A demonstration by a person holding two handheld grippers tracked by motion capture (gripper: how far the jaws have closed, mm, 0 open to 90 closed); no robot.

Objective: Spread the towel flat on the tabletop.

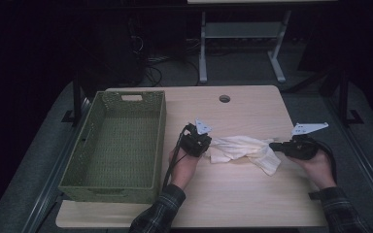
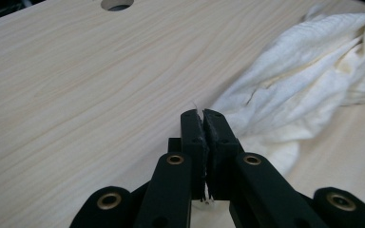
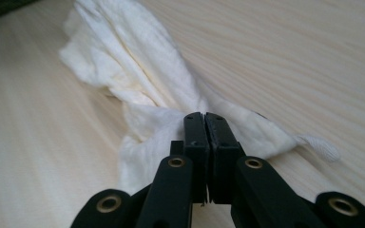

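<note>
The cloth [image 1: 243, 151] lies bunched on the table [image 1: 223, 204], right of the basket [image 1: 116, 145] and between the two grippers. The left gripper [image 1: 205, 144] has its jaws closed at the cloth's left edge; its own view shows a sliver of white pinched between the pads, so the hold looks thin. The right gripper [image 1: 273, 145] is closed too, at the cloth's right end, but whether fabric is actually caught there cannot be told: the pads meet just in front of a fold. If the hands pull apart to spread it, the thin left pinch may slip out. A lift could leave the middle dragging and twisted, since the cloth is still wrung at the centre.
</note>
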